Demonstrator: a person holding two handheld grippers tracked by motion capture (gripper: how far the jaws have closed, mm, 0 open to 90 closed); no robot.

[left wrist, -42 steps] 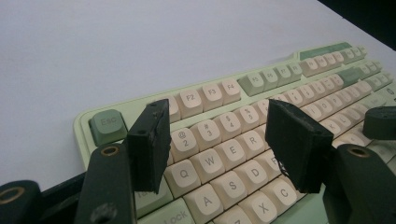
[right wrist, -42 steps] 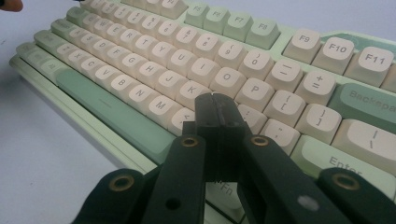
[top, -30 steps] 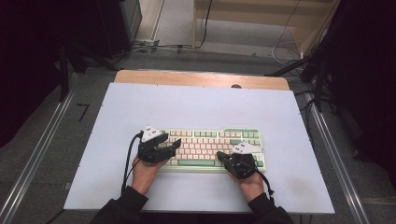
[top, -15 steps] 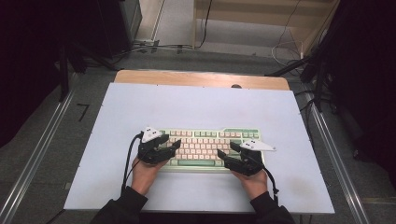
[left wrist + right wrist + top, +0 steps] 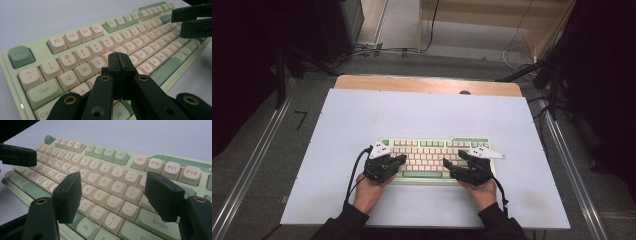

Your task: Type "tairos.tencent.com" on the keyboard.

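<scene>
Pale blue surface (image 5: 422, 115), wooden strip at far edge, dark room beyond.

Left tool (image 5: 119, 65): clenched on nothing, jaws having just closed; tip poised over the keyboard (image 5: 437, 157), near the D/F keys, contact uncertain from this angle.

Right tool (image 5: 113, 195): released, jaws having just opened, nothing between; hovering above the L and semicolon keys.

Keyboard: green and cream, long axis left to right across the surface, directly beneath and ahead of both tools; left tool judged nearer to a keypress.
</scene>
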